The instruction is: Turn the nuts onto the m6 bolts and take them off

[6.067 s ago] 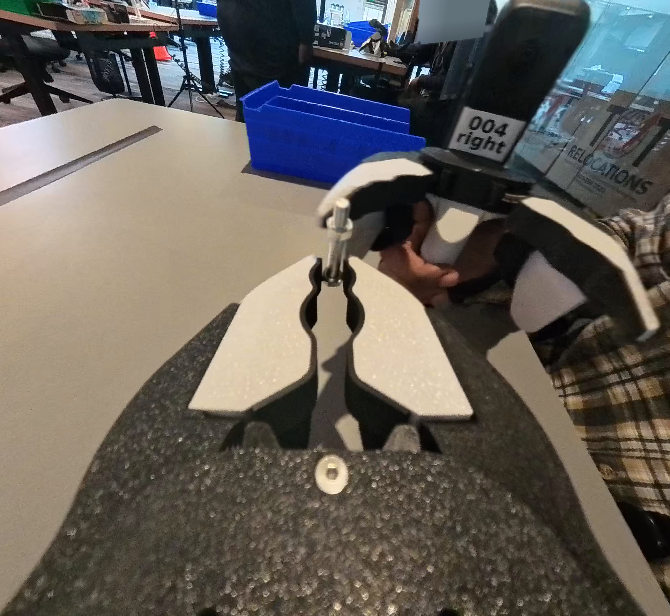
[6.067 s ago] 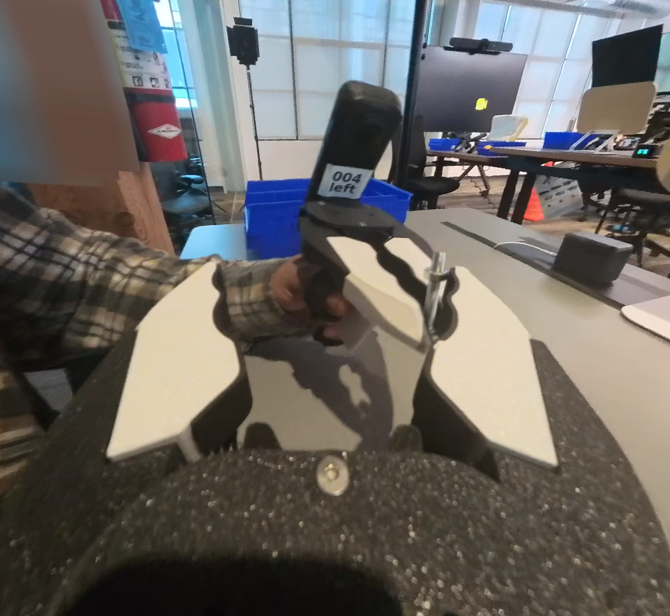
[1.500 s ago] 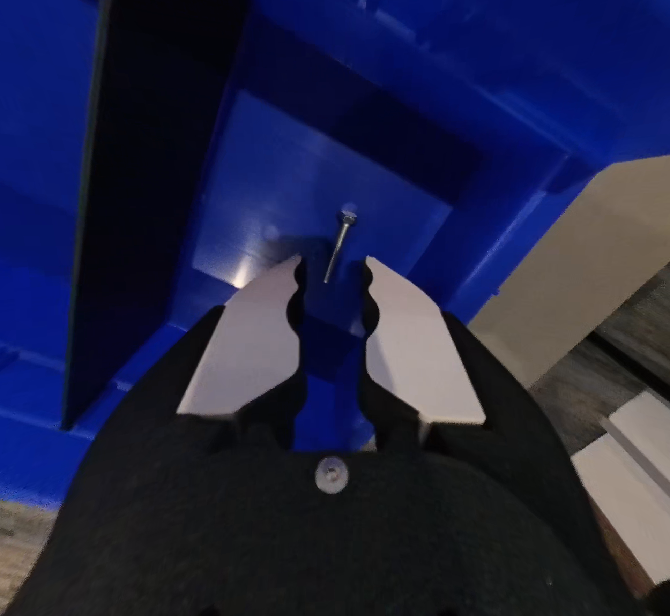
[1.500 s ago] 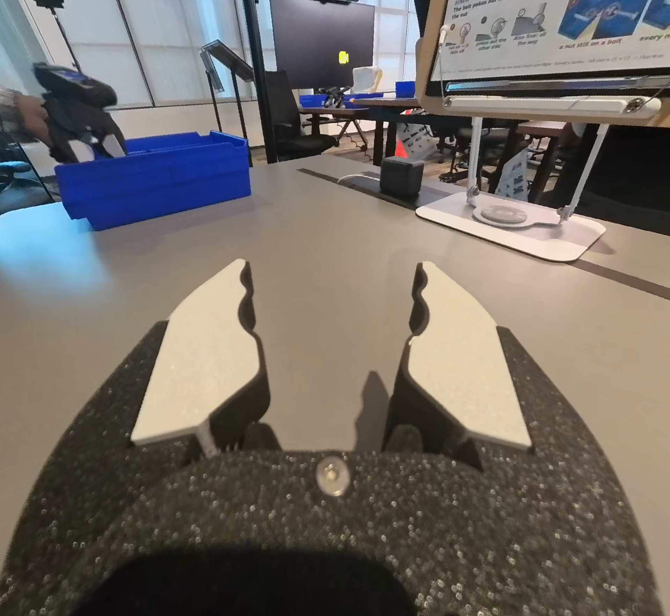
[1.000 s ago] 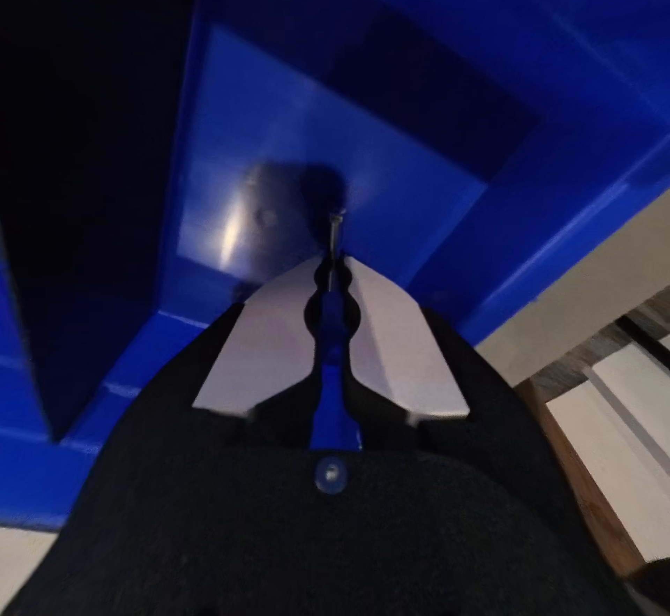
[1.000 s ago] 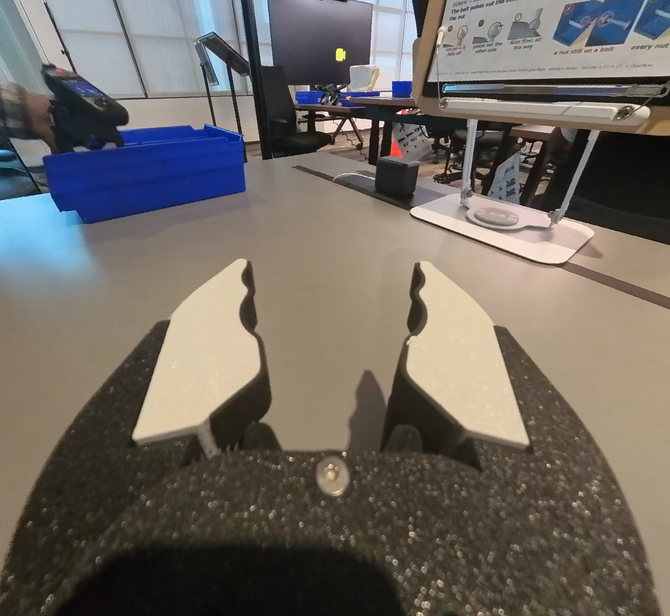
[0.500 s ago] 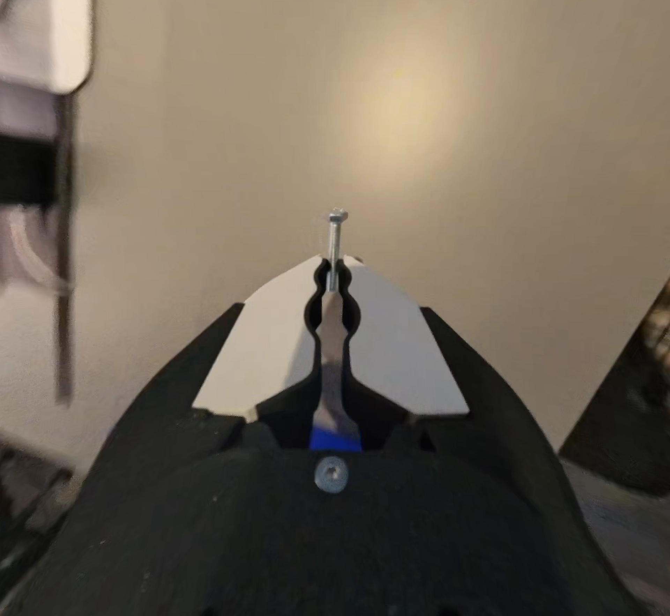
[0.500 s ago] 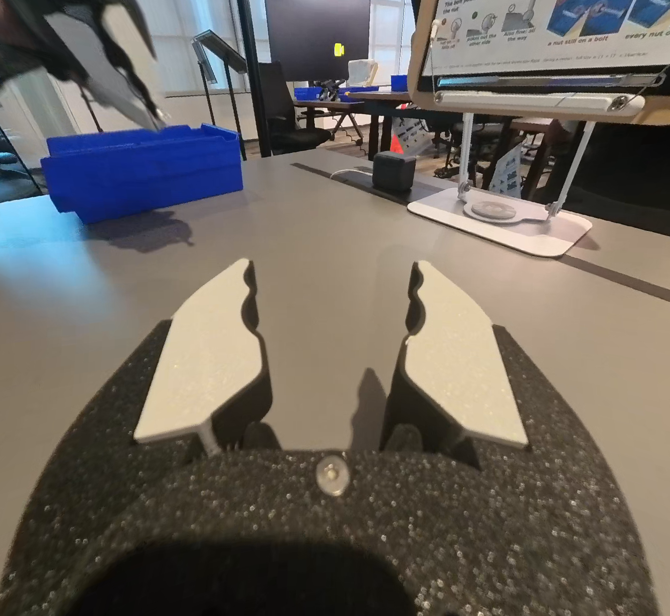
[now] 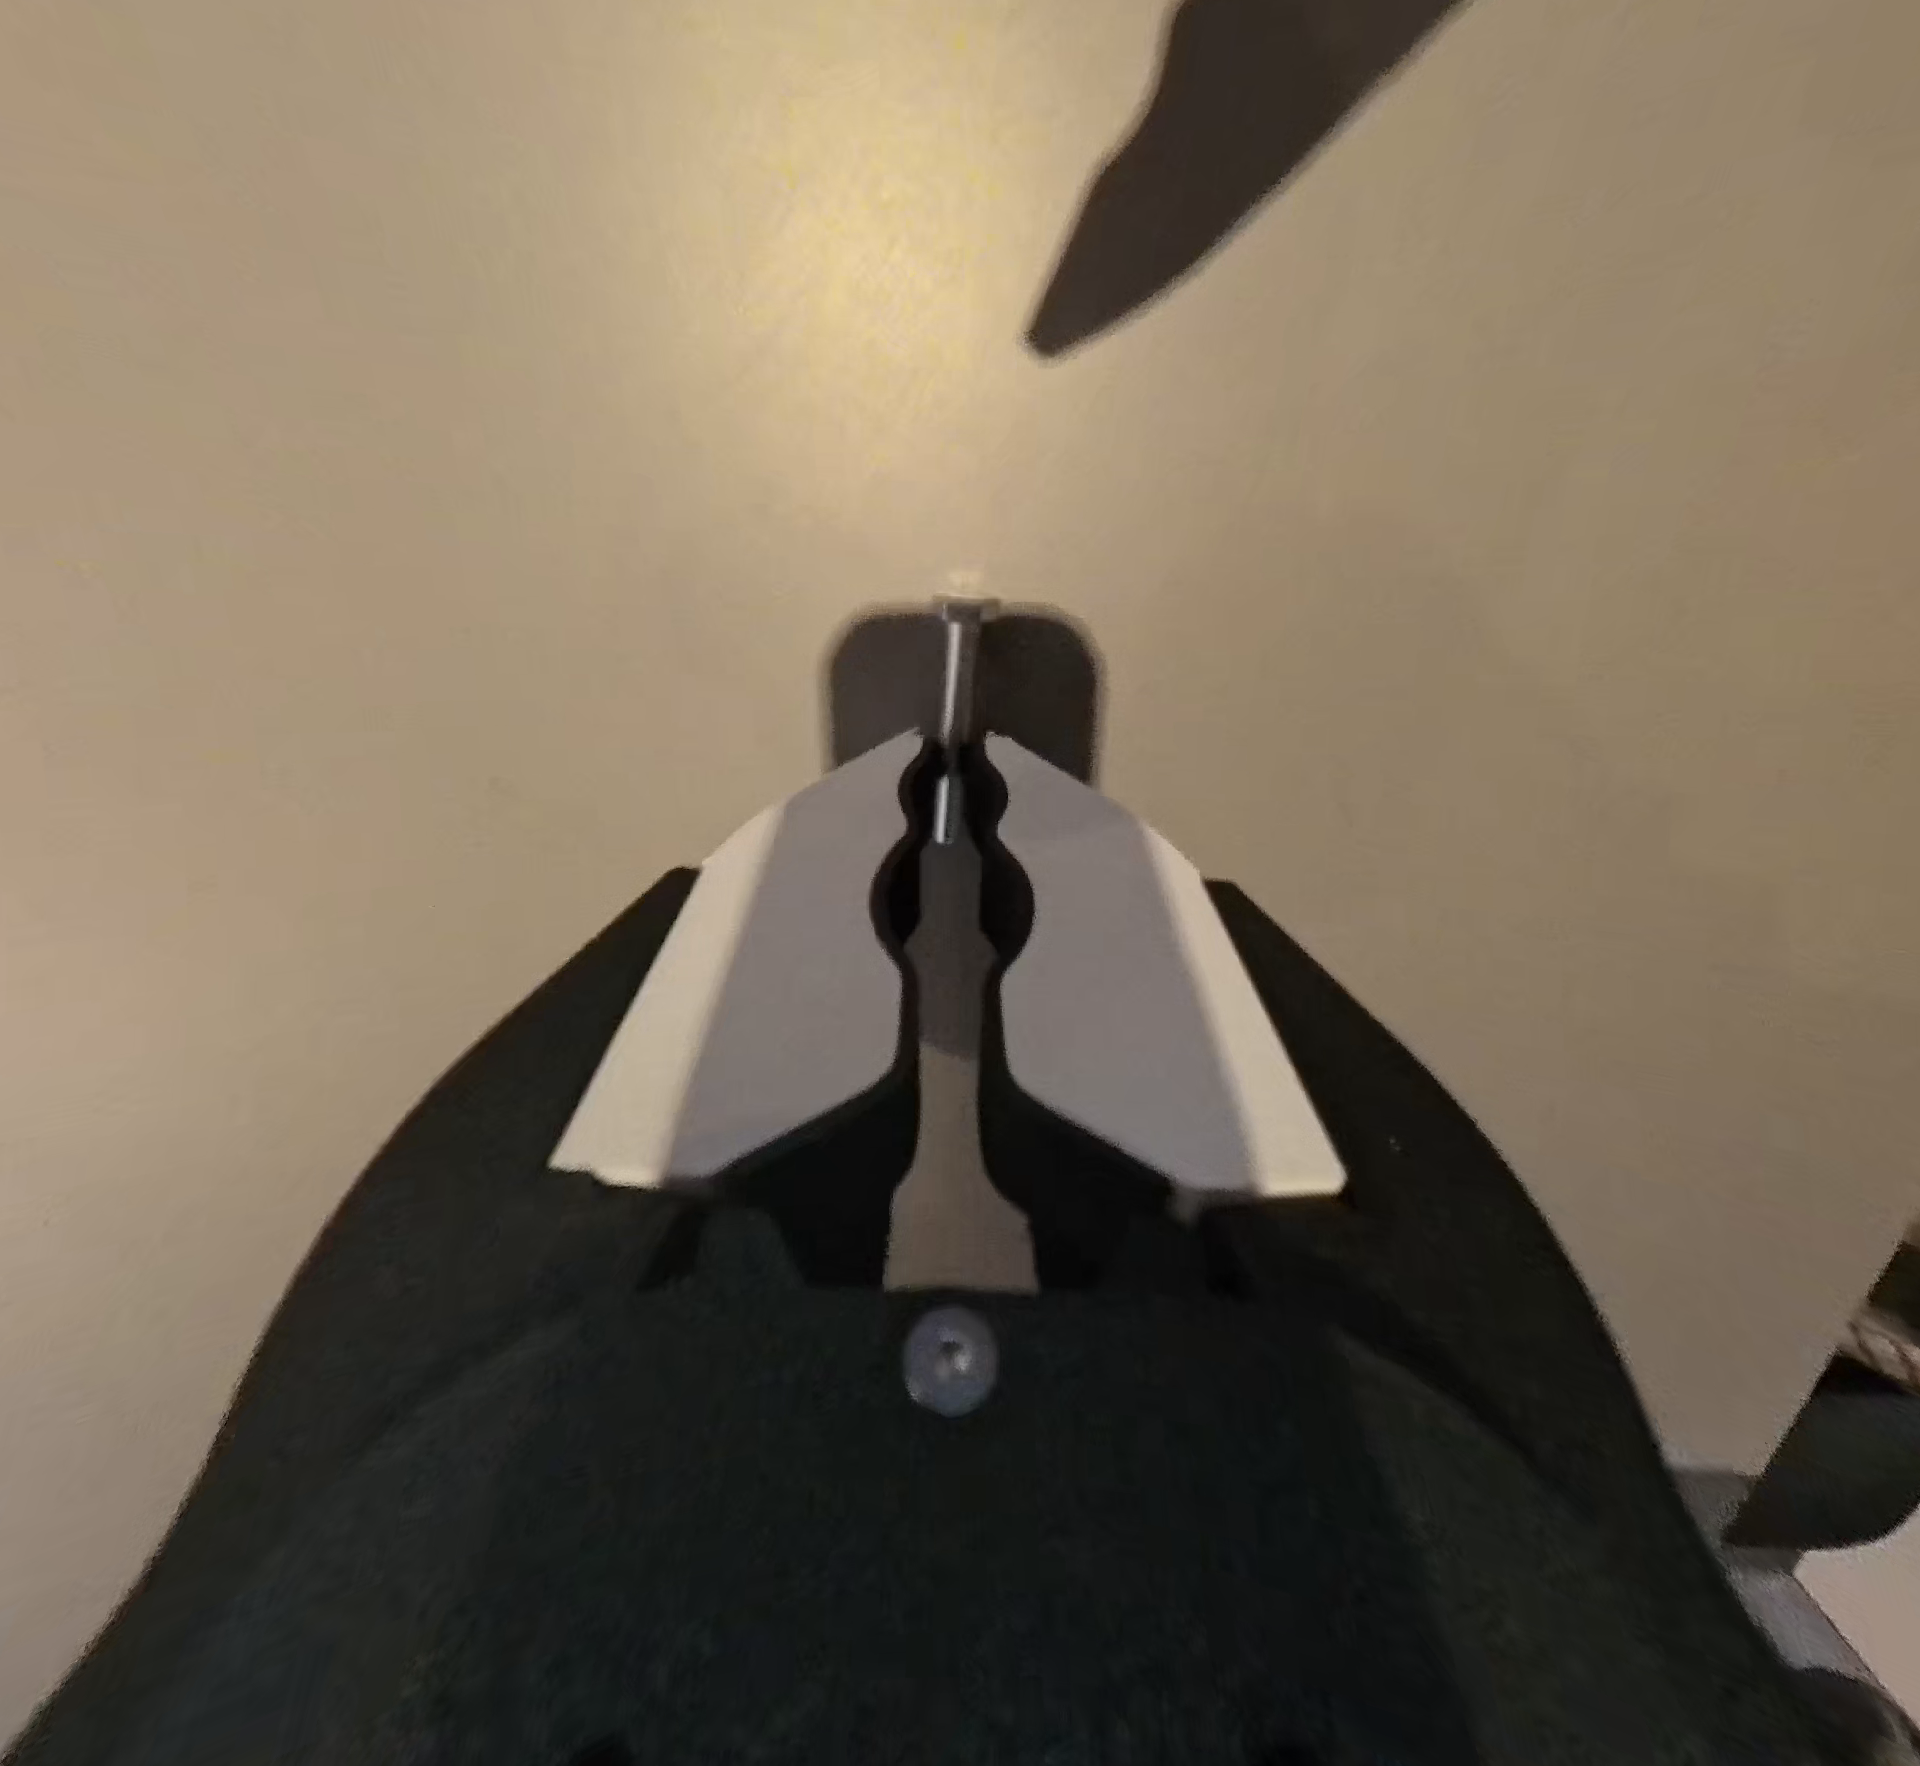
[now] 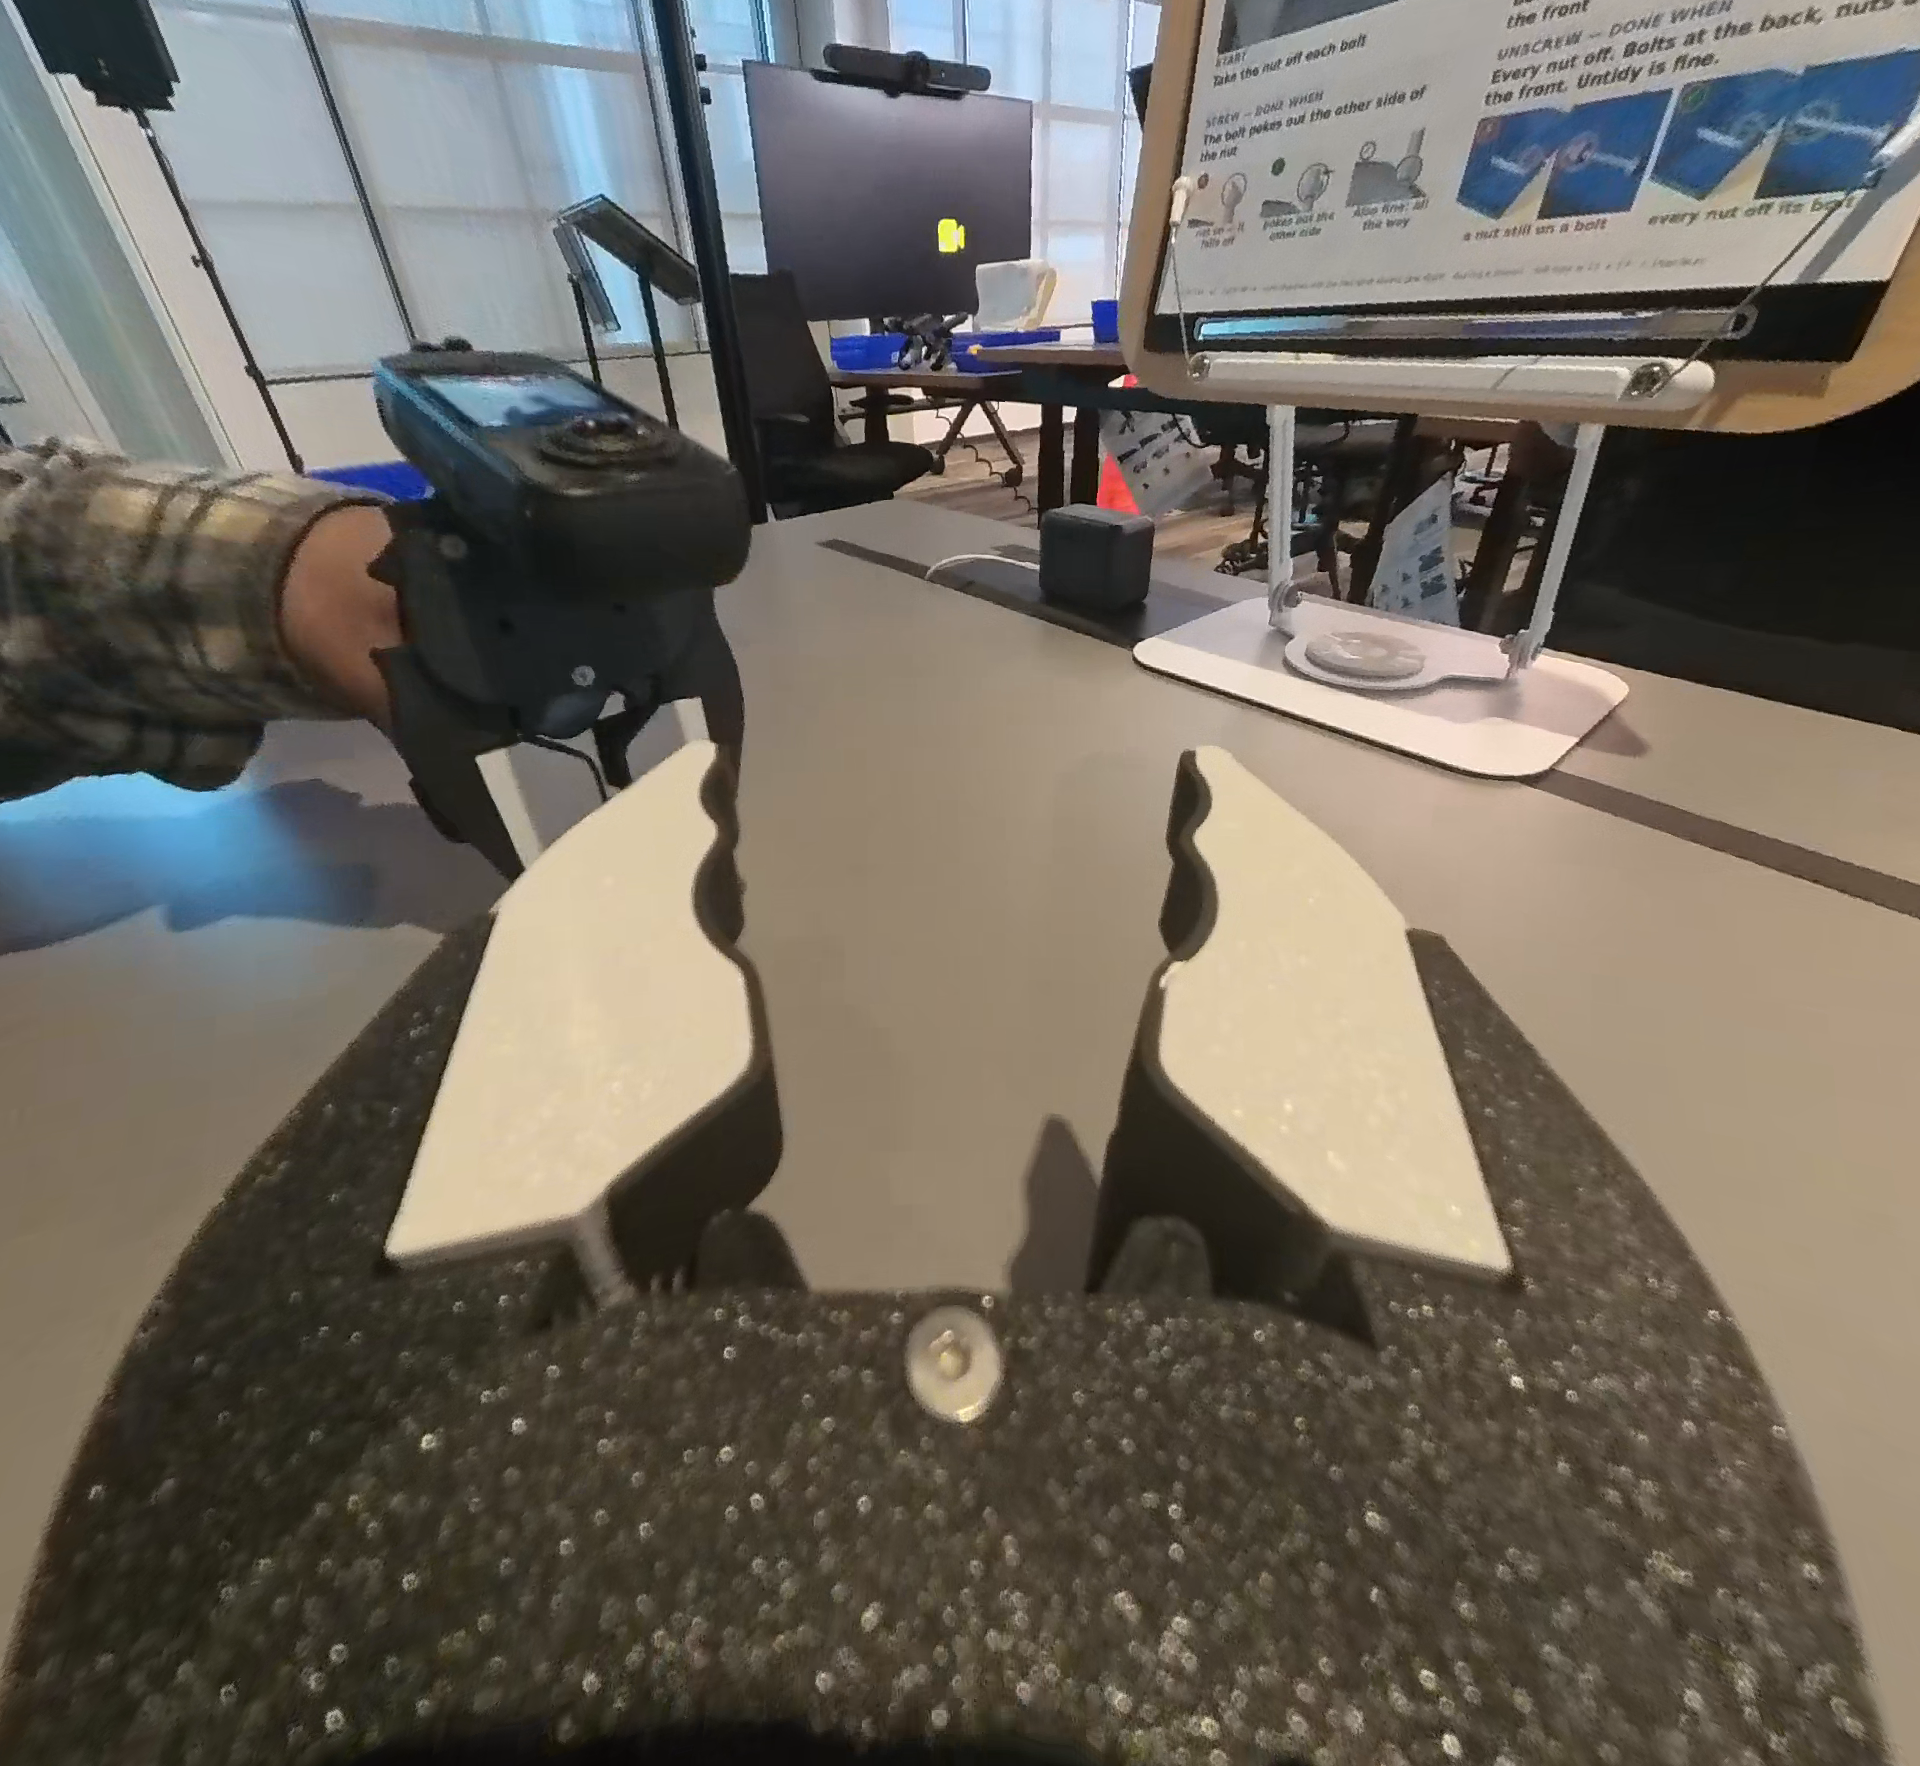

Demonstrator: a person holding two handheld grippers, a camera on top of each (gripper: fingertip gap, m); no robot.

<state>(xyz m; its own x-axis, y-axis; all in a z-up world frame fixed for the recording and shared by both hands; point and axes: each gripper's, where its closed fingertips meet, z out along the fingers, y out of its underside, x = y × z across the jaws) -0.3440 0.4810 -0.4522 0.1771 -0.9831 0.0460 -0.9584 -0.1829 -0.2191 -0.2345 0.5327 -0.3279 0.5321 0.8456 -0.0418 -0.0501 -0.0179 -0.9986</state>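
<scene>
My left gripper (image 9: 954, 752) is shut on a thin silver bolt (image 9: 956, 677). The bolt points forward, head away from me and down at the table top (image 9: 520, 366), just above its own shadow. No nut shows on its shank. In the right wrist view the left gripper (image 10: 540, 636) hangs over the table just left of my right fingers, held by a hand in a plaid sleeve; its fingertips are hidden there behind my left finger. My right gripper (image 10: 956, 843) is open and empty, low over the table.
A document stand (image 10: 1382, 677) with an instruction sheet stands at the right on the grey table (image 10: 987, 729). A small black box (image 10: 1096, 558) with a white cable sits on the table's dark strip. Desks, chairs and a monitor stand behind. The left gripper's tips are roughly 15 cm from the right gripper's.
My left gripper closed on a bolt in the blue bin, lifted it out and carried it over to the table beside my right gripper. The right gripper stayed open and nearly still.
</scene>
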